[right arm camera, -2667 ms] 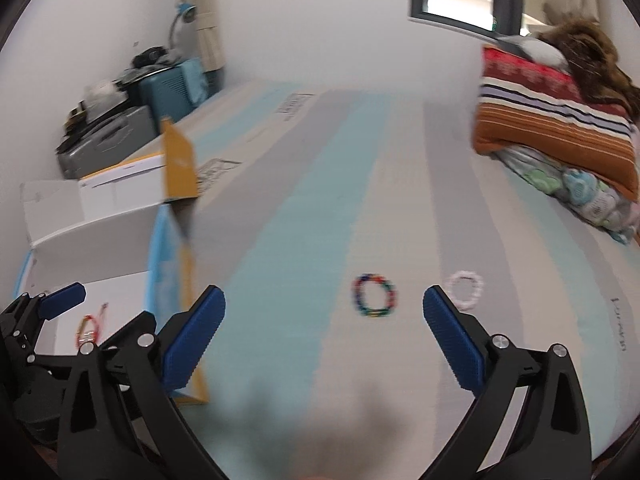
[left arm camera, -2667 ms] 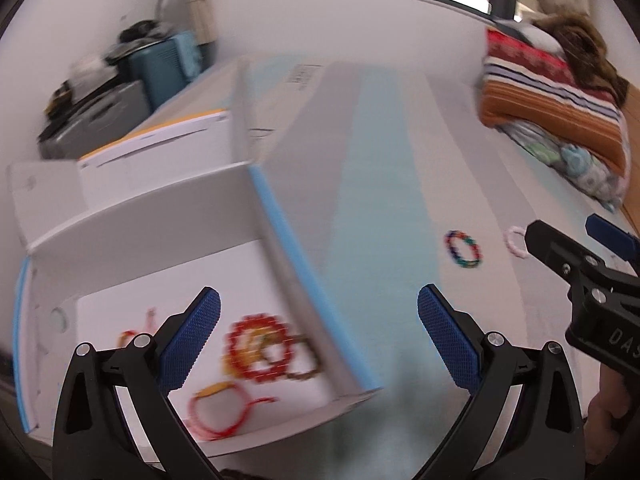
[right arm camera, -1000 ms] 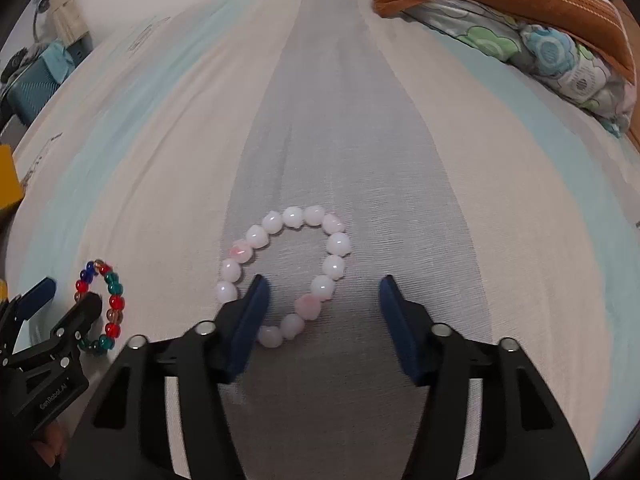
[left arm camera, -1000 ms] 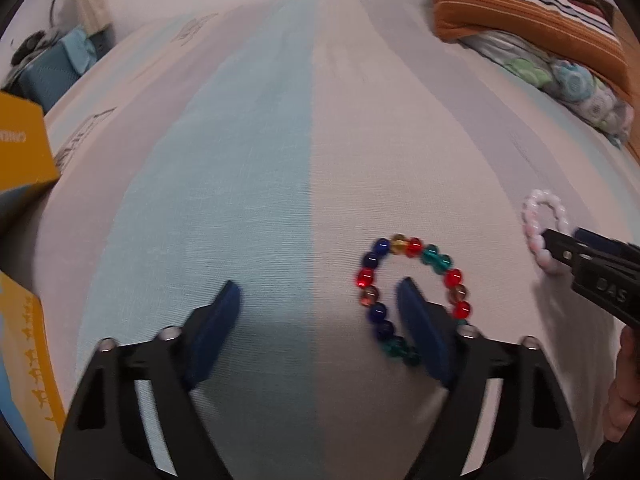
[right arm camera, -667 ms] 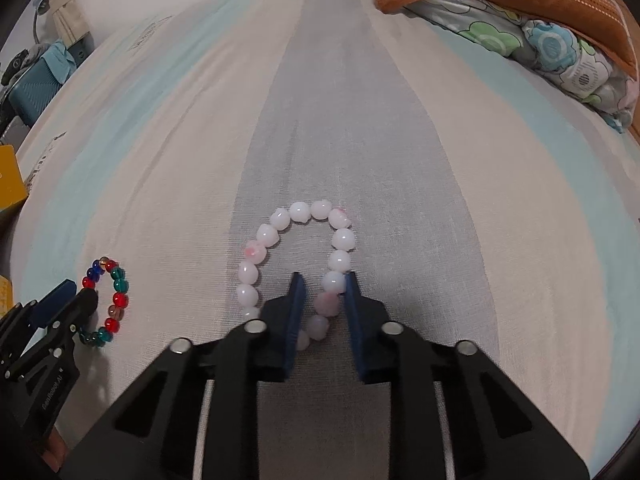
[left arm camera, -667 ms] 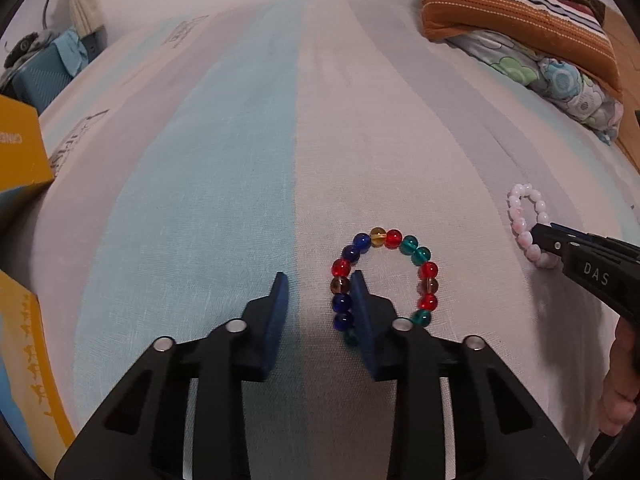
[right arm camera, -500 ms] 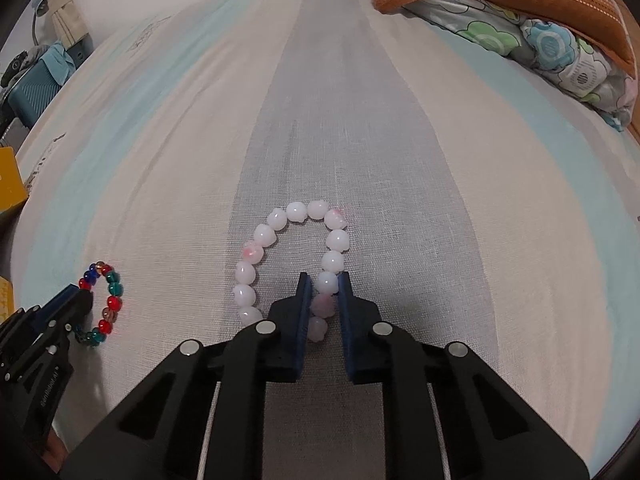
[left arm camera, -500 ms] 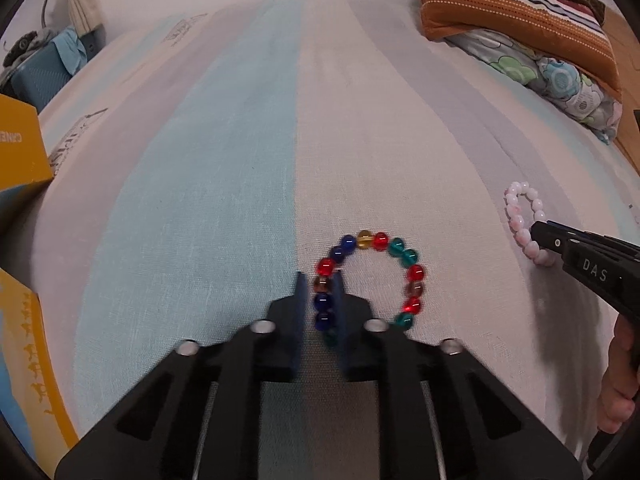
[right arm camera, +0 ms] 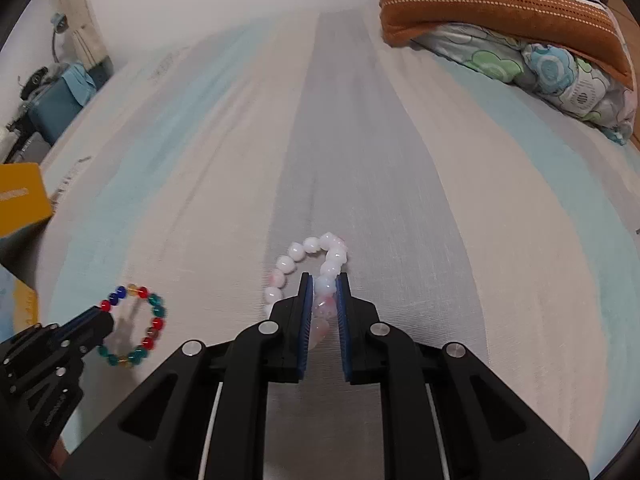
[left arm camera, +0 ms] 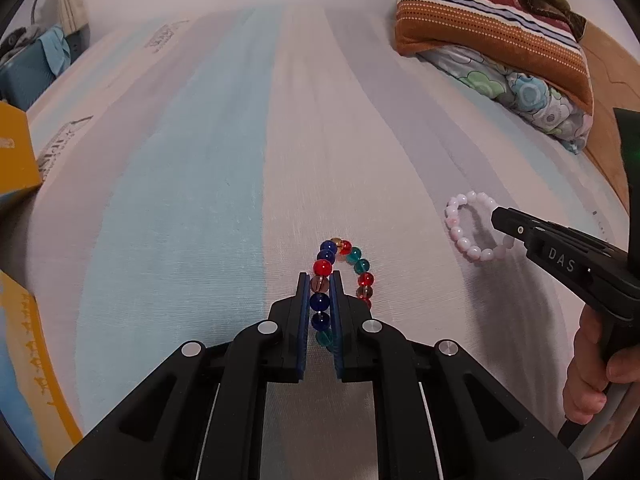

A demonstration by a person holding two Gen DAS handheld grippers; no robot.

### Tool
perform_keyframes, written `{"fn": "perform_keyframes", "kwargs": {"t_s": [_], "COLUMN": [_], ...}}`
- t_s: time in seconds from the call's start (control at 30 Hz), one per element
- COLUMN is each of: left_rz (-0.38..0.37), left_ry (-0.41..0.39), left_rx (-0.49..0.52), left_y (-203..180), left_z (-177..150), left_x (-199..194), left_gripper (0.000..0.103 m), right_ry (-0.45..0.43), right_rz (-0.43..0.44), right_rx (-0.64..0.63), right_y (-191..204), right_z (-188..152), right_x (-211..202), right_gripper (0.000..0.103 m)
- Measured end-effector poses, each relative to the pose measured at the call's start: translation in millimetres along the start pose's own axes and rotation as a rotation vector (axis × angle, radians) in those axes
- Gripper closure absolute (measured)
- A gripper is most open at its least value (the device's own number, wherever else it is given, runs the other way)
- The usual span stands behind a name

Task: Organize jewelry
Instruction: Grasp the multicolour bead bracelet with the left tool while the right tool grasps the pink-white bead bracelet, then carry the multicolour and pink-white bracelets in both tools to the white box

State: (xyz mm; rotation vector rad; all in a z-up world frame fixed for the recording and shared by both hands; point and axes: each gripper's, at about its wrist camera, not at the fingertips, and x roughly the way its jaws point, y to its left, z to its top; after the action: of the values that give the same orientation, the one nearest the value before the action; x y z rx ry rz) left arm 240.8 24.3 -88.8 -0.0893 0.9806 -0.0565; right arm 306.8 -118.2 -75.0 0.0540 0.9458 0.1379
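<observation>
A bracelet of red, blue and teal beads (left arm camera: 345, 260) hangs from my left gripper (left arm camera: 319, 280), which is shut on its left side just above the striped bed sheet (left arm camera: 208, 152). A pale pink bead bracelet (right arm camera: 308, 252) is clamped by its right side in my right gripper (right arm camera: 323, 281), also shut. Each gripper shows in the other's view: the right gripper (left arm camera: 500, 216) with the pink bracelet (left arm camera: 464, 236), and the left gripper (right arm camera: 105, 318) with the coloured bracelet (right arm camera: 154, 322).
An orange and white cardboard box (left arm camera: 12, 160) stands at the left edge. Folded striped and floral blankets (left arm camera: 492, 36) lie at the far right. A blue case (right arm camera: 56, 100) sits beyond the bed at the left. A person's hand (left arm camera: 592, 376) grips the right tool's handle.
Both grippers came down over the bracelets, then shut on them, the left on the coloured one and the right on the pink one. Both have since lifted a little with the beads.
</observation>
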Motion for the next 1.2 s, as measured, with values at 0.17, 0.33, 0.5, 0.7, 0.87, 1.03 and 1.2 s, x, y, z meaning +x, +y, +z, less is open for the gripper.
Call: {"fn": "perform_keyframes", "kwargs": {"t_s": [0.17, 0.33, 0.5, 0.7, 0.87, 1.03, 1.2], "left_rz": [-0.027, -0.009, 0.004, 0.006, 0.016, 0.025, 0.033], "left_ry": [0.015, -0.002, -0.022, -0.047, -0.059, -0.069, -0.077], "left_rx": [-0.011, -0.009, 0.0, 0.006, 0.011, 0.005, -0.003], "left_y": [0.0, 1.1, -0.4, 0.5, 1.4, 5.5, 9.3], "left_z": [4.6, 7.5, 10.6, 8.4, 4.9, -3.1, -10.8], "left_x": [-10.8, -29.2, -51.0, -76.1, -95.3, -111.6, -125.6], "left_gripper": [0.094, 0.094, 0.094, 0.094, 0.094, 0.094, 0.094], "right_ry": [-0.032, -0.045, -0.016, -0.04, -0.047, -0.056, -0.06], "right_rz": [0.01, 0.015, 0.019, 0.023, 0.031, 0.029, 0.034], "right_rx": [-0.017, -0.017, 0.029, 0.008, -0.01, -0.025, -0.039], "right_y": [5.2, 9.0, 6.7, 13.8, 19.0, 26.6, 36.7], "right_z": [-0.4, -0.5, -0.6, -5.4, -8.8, -15.2, -18.9], "right_x": [-18.0, -33.0, -44.6, -71.1, -88.4, -105.9, -117.6], "right_gripper": [0.092, 0.092, 0.092, 0.092, 0.092, 0.092, 0.092]}}
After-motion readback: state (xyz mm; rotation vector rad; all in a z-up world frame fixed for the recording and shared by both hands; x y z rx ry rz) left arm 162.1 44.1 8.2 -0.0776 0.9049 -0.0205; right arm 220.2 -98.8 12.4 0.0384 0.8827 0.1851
